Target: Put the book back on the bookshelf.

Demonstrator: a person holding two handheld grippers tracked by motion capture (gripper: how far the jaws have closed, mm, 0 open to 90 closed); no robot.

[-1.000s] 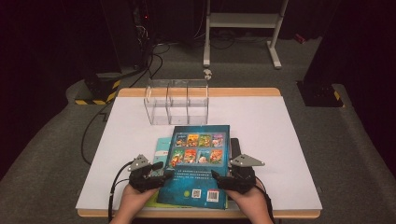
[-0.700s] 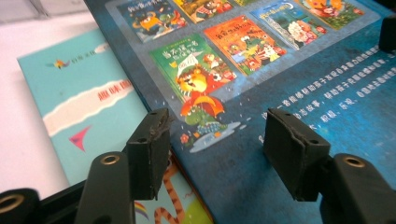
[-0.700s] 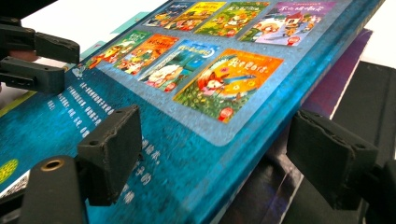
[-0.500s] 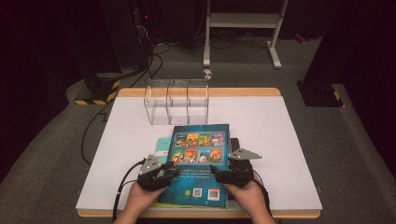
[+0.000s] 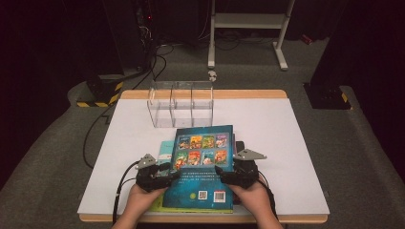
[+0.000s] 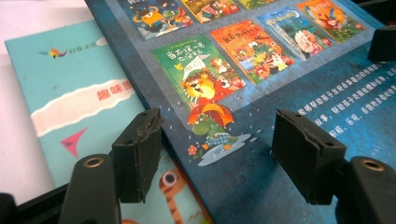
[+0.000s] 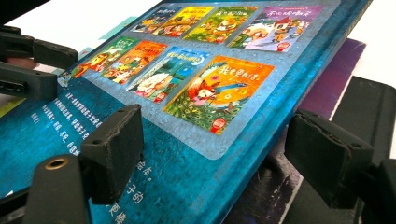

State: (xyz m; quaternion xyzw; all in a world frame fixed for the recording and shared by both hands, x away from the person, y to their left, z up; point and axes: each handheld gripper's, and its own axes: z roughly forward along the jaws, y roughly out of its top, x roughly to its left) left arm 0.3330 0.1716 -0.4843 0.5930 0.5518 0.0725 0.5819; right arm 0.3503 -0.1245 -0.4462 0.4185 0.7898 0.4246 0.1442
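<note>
- A dark blue book (image 5: 203,167) lies back cover up at the near middle of the white surface (image 5: 286,143), on top of a small stack; its cover shows eight small pictures of other books in two rows, text below them and two square codes near the near edge.
- Under it, a light teal book (image 5: 166,149) juts out to the left; in the left gripper view (image 6: 70,93) its cover carries a white wavy band with red writing.
- In the right gripper view a dark purple cover (image 7: 327,84) shows beneath the blue book's right edge, and beside it a flat black thing (image 7: 369,102) lies on the surface.
- The left gripper (image 5: 169,172) sits at the blue book's left edge. Its jaws have just been opening and now stand fairly wide: one pad (image 6: 137,154) is over the edge where the blue book meets the teal one, the other over the blue cover. The blue book's left edge runs between them, and I cannot tell whether either pad touches it.
- The right gripper (image 5: 223,174) sits at the blue book's right edge, jaws wide apart. One pad (image 7: 114,149) is above the blue cover and the other is out past the edge over the purple cover, so the book's right edge runs between them; no pad presses on it.
- A clear plastic box with three compartments (image 5: 181,102) stands upright toward the far side of the surface, just beyond the blue book and apart from both grippers.
</note>
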